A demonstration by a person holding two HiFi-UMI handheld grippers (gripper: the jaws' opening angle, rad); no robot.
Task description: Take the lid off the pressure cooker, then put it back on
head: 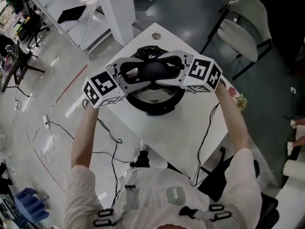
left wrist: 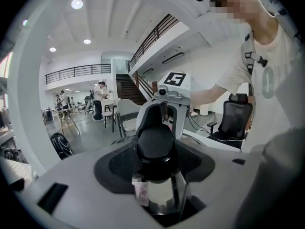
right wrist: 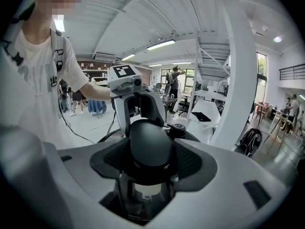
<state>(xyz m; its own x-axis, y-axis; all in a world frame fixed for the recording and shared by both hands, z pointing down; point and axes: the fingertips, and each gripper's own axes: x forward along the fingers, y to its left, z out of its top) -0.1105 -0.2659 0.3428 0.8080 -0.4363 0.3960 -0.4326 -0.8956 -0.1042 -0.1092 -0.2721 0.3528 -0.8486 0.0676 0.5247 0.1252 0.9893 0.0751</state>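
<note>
One white table (head: pixel 190 128) carries one pressure cooker (head: pixel 153 105), set toward its far end, and one steel lid (head: pixel 155 95) covers the pot's mouth, so what is inside is hidden and I cannot tell whether the lid is seated or just raised. Two grippers meet over it from opposite sides. The left gripper (head: pixel 142 78) (left wrist: pixel 155 161) and the right gripper (head: pixel 169 76) (right wrist: pixel 150 163) each have their jaws pressed in on the single black lid handle (head: pixel 152 69) (left wrist: pixel 155 144) (right wrist: pixel 150 144), clasping it between their dark pads.
</note>
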